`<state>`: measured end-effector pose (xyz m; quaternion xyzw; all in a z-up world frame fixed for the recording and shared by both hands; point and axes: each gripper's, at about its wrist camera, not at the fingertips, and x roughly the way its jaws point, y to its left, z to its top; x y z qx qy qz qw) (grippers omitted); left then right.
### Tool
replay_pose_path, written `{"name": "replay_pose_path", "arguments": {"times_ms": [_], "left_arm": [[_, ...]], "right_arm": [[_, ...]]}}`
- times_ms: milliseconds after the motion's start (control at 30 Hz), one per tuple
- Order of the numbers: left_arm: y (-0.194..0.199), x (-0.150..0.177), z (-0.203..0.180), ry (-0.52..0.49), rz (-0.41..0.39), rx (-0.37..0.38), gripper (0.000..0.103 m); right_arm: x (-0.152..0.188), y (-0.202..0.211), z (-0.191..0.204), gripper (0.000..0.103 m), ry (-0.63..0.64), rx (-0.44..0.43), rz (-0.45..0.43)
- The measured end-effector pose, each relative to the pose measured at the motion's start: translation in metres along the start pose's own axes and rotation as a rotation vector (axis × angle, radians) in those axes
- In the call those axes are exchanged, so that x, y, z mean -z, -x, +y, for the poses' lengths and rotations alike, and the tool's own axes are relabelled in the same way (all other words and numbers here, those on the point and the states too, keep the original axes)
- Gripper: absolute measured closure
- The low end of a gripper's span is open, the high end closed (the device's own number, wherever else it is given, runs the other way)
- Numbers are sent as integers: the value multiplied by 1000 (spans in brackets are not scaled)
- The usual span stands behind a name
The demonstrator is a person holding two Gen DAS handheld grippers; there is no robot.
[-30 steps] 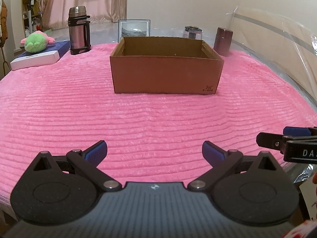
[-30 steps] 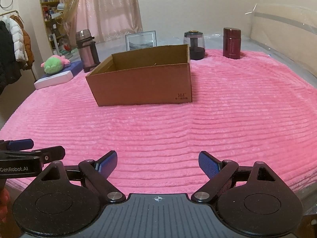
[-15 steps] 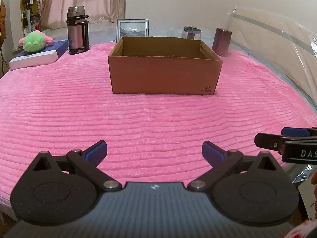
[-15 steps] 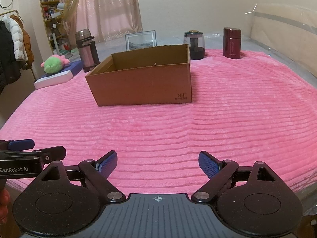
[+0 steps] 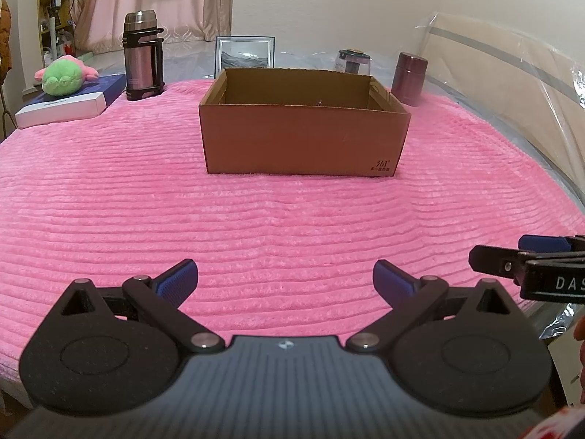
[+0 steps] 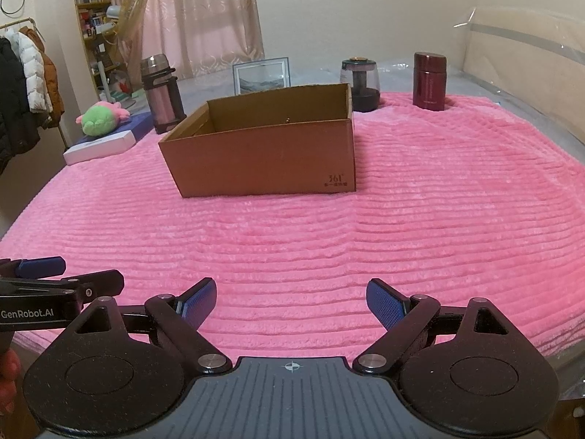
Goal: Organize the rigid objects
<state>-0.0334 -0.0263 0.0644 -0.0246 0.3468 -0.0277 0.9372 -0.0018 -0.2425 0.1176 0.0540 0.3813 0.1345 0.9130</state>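
Note:
An open brown cardboard box [image 5: 303, 139] [image 6: 263, 161] stands in the middle of the pink blanket, and its visible inside looks bare. Behind it stand a steel thermos [image 5: 140, 60] [image 6: 161, 95], a picture frame [image 5: 244, 55] [image 6: 261, 75], a dark glass jar [image 5: 353, 60] [image 6: 360, 84] and a maroon flask [image 5: 408, 78] [image 6: 429, 80]. My left gripper [image 5: 285, 278] hovers open over the near blanket, nothing between its blue pads. My right gripper [image 6: 290, 298] is open too, beside the left one, far short of the box.
A green and pink plush toy [image 5: 62, 77] [image 6: 100, 117] lies on a flat white and blue box [image 5: 69, 104] at the far left. Clear plastic sheeting [image 5: 512, 84] lines the right side. Coats hang on a rack [image 6: 22, 91] to the left.

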Motion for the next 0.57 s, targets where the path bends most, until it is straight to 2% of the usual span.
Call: {"name": "replay_pose_path", "arguments": {"times_ms": [567], "left_arm": [[2, 0, -1, -3, -18, 11, 2]], "right_arm": [[0, 0, 1, 17, 4, -3, -3]]}}
